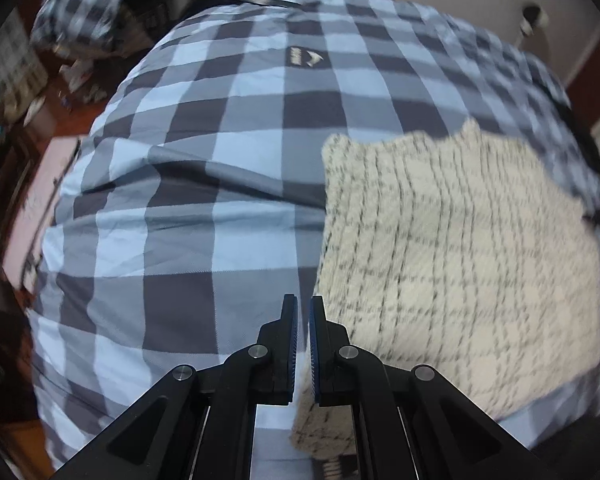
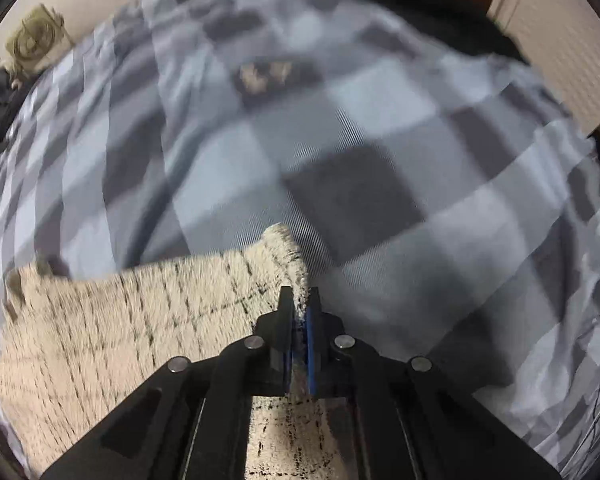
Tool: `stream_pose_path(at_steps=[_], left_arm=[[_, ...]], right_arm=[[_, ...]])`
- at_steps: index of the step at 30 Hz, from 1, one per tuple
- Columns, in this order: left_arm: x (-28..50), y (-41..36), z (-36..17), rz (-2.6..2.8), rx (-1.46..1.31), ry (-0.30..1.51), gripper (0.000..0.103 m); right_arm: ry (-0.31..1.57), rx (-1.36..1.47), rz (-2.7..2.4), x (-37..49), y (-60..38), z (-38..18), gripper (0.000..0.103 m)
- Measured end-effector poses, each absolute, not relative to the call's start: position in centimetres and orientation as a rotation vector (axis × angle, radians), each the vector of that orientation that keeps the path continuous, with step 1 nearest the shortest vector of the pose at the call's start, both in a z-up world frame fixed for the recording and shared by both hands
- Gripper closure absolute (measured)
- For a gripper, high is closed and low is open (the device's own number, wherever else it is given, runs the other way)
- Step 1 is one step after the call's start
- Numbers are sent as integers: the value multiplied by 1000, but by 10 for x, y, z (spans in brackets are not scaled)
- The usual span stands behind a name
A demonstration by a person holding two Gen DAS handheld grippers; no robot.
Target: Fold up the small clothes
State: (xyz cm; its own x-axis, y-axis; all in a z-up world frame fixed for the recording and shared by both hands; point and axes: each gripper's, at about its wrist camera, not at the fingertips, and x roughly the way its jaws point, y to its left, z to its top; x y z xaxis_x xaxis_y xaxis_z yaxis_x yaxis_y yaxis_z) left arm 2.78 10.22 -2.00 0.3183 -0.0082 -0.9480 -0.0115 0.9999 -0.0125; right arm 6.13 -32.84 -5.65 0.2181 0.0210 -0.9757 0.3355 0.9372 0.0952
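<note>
Cloth edge is pinched between the pads of the right gripper (image 2: 300, 308): a cream checked garment (image 2: 100, 340), spread to its left on the plaid bedcover (image 2: 360, 200), is held by a corner, probably so a fold can be drawn. The left gripper (image 1: 304, 340) is pressed together at the garment's left border, apparently empty.

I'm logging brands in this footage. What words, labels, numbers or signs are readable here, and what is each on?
Dark patch with pale lettering and emblem on the blue-and-grey checked bedspread: too blurred to read in either view.
Cream knitted garment with thin dark grid lines: no text visible.
</note>
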Motion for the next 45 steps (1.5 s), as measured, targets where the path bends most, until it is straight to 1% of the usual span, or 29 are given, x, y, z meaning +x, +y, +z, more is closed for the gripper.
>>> stream_pose_path(at_steps=[1,2,3,4,5,6,8,10,13,15,20,22,24,26,28,33,34,36,38,40,41,43,44,45], left_arm=[[25,97,-23,-15,14,1263,99],[23,93,-24,-35,32,1278,99],[19,89,-25,-53,46,1290,99],[16,84,-25,-75,61,1299,99],[11,80,-25,-98,78,1306,99],[7,73,-25,-126,97,1313,99],[-6,58,-27,-219,122,1344,99],[-15,47,-32,-312,99,1390,99],[-29,30,-45,-424,52,1459,99],[-41,20,-59,-467,31,1511,99],[-45,14,-97,-420,75,1600,99],[-36,25,-110,-379,-8,1637,99],[-27,44,-123,-355,-179,1676,100],[-23,69,-133,-305,-336,1707,100],[-22,89,-136,-251,-432,1710,100],[-15,124,-131,-81,-461,1678,100],[-16,127,-127,-66,-449,1668,100],[-14,136,-110,56,-310,1613,99],[-14,147,-85,295,-51,1503,99],[-15,148,-59,383,16,1390,99],[-15,143,-45,379,19,1325,99],[-15,127,-23,303,10,1223,99],[-15,106,-9,190,-6,1153,99],[-13,90,-3,111,-16,1122,99]], right_arm=[[1339,318,-233,57,-332,-52,93],[1316,323,-256,52,-338,-44,80],[1279,315,-288,45,-345,-32,70],[1245,281,-331,37,-349,-18,45],[1208,220,-370,27,-351,0,26],[1173,165,-377,15,-348,18,22],[1164,103,-323,-5,-337,40,20],[1238,32,-190,-23,-313,50,20],[1355,-115,84,-60,-250,52,20],[1433,-264,319,-88,-194,39,20],[1479,-582,555,-135,-113,-7,20],[1517,-683,568,-144,-99,-35,21],[1545,-765,532,-148,-99,-61,21],[1579,-731,508,-145,-116,-78,24],[1596,-665,467,-142,-140,-82,25],[1734,-343,313,-136,-222,-97,25],[1761,-267,285,-137,-238,-101,25],[1820,-114,200,-143,-270,-110,25],[1859,-80,118,-150,-289,-111,25],[1880,-154,-50,-156,-306,-105,25],[1864,-164,-128,-158,-313,-94,25],[1774,-115,-192,-158,-315,-64,23],[1701,-56,-192,-155,-308,-44,23],[1616,19,-159,-151,-295,-24,23]])
